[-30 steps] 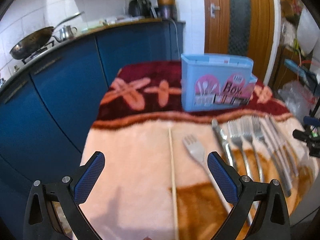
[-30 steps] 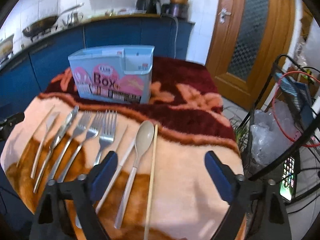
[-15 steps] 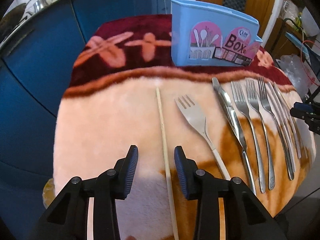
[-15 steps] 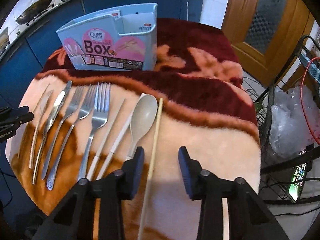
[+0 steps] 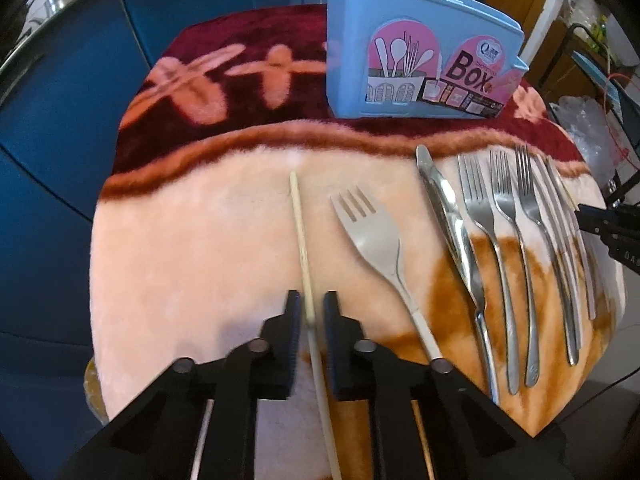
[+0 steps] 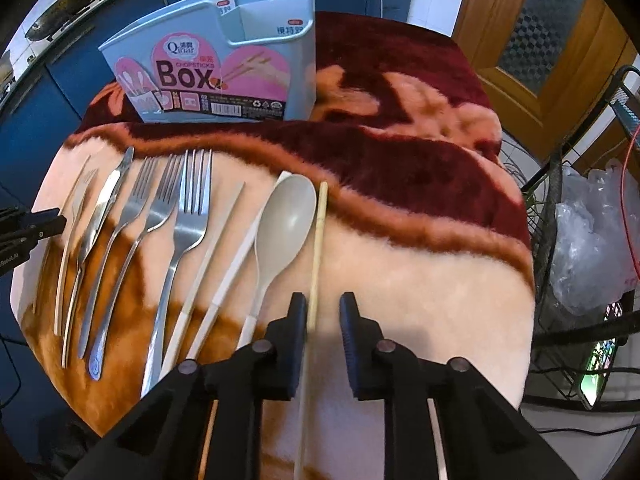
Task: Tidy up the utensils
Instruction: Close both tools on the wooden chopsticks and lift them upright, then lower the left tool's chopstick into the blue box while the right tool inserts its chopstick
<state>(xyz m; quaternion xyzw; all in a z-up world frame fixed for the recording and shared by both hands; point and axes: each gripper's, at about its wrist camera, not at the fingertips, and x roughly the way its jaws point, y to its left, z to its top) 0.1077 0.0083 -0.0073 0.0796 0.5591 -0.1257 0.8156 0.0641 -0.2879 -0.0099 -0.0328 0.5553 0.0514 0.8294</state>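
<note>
A pale wooden chopstick point(image 5: 299, 224) lies on the blanket, and my left gripper point(image 5: 311, 312) points down with its jaws closed on the near part of it. A second chopstick point(image 6: 320, 232) lies beside a beige spoon point(image 6: 286, 216). My right gripper point(image 6: 323, 316) straddles it, jaws closing; the stick sits by the left finger with a gap to the other. The blue chopsticks box point(image 5: 420, 60) stands upright at the back. A beige fork point(image 5: 372, 232), a knife point(image 5: 448, 216) and metal forks point(image 6: 192, 208) lie in a row.
The blanket-covered table point(image 5: 180, 248) drops off on every side. Blue cabinets point(image 5: 60, 120) stand on the left. A wire rack with plastic bags point(image 6: 592, 240) and a wooden door point(image 6: 540, 40) are on the right.
Both grippers tipped downward and sank toward the table. Each went from wide open to narrow around its own chopstick.
</note>
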